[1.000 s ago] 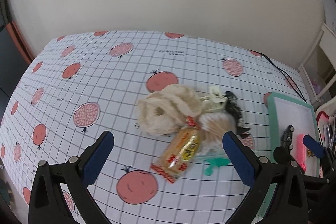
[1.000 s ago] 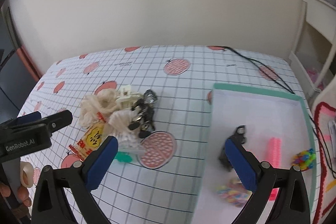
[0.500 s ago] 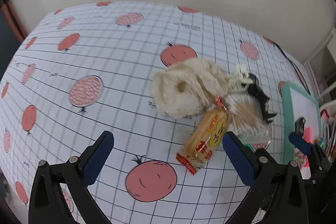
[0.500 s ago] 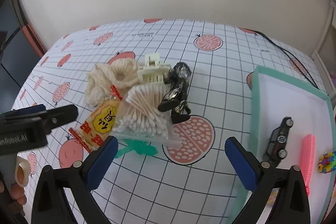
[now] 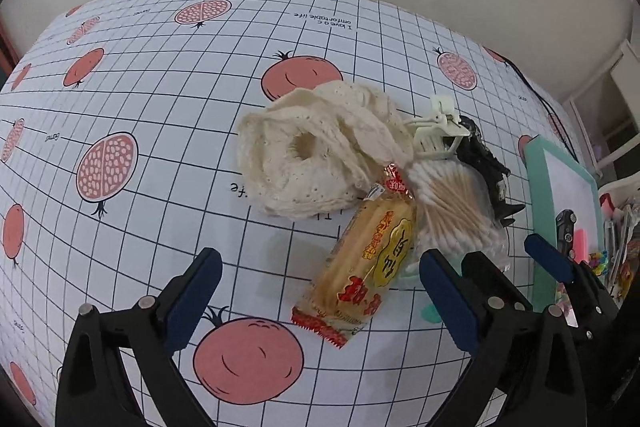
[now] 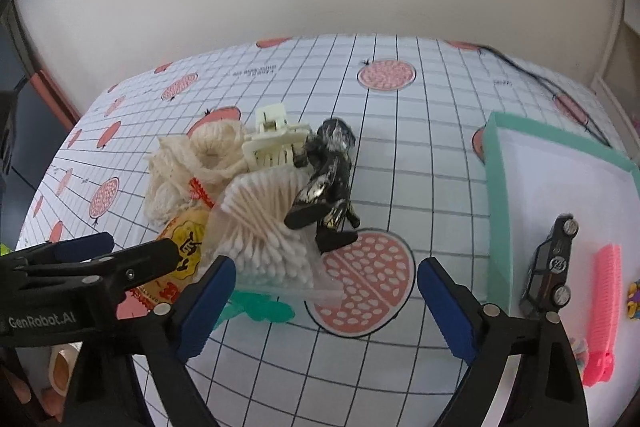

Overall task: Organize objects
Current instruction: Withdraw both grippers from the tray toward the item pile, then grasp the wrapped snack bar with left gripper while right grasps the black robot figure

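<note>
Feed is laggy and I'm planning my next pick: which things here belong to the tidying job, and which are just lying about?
Job:
cream knitted cloth
orange snack packet
bag of cotton swabs
cream plastic hair clip
black shiny figure
green plastic piece
teal-rimmed white tray

Lying about:
black cable
pomegranate-print tablecloth

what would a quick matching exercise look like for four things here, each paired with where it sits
Things
1. toy car
2. snack packet
3. cotton swab bag
4. cream hair claw

Places
a. under the black foil-wrapped item
b. in the green-rimmed tray, beside the pink comb
c. between the lace cloth and the swab bag
d. at the far side of the pile

Pairs: 1-b, 2-c, 3-a, 4-d
</note>
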`<state>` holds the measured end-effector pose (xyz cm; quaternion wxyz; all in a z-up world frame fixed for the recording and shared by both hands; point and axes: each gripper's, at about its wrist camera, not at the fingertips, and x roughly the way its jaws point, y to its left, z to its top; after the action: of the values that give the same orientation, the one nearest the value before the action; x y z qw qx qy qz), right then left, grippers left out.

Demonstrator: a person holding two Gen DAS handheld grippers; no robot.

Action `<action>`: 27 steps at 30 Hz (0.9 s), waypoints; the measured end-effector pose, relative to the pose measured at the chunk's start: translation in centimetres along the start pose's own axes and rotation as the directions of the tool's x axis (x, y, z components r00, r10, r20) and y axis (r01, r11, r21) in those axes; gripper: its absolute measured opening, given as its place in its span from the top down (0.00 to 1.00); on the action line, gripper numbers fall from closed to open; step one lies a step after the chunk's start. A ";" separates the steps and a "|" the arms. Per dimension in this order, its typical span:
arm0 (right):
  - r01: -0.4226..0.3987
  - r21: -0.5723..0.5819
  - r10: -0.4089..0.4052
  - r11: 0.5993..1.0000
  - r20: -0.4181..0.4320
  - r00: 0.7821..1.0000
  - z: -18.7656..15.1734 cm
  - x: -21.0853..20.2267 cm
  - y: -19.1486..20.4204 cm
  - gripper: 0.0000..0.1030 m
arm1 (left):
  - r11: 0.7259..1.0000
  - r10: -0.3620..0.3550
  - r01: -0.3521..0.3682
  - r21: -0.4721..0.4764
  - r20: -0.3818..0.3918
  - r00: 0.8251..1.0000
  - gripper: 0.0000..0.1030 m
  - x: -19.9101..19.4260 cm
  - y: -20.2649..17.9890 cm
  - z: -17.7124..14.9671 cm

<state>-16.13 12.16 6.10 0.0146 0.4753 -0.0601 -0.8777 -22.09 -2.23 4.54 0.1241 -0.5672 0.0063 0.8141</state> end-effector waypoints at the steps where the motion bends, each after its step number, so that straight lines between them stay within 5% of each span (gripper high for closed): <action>1: 0.003 -0.003 -0.003 1.000 0.009 1.000 0.1 -0.2 0.0 0.11 | 1.000 -0.006 0.006 -0.005 0.002 1.000 0.04 -0.1 0.0 0.0; 19: -0.007 0.105 0.000 0.994 0.074 0.997 2.3 0.5 -1.4 0.27 | 0.999 -0.018 0.019 0.035 -0.028 0.999 0.06 0.8 -0.4 0.3; 22: -0.012 0.107 0.005 0.994 0.063 0.998 2.6 1.2 -1.2 0.30 | 0.998 -0.018 0.021 0.057 -0.038 0.999 0.16 1.2 -0.8 0.3; 27: -0.031 0.108 0.026 0.994 0.040 0.999 2.6 2.3 -0.6 0.41 | 0.997 -0.010 0.014 0.073 -0.057 0.998 0.19 2.0 -1.2 0.2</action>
<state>-19.60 12.80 5.53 0.0002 0.4573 -0.1146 -0.8819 -22.67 -0.64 2.96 0.1496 -0.5850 0.0364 0.7963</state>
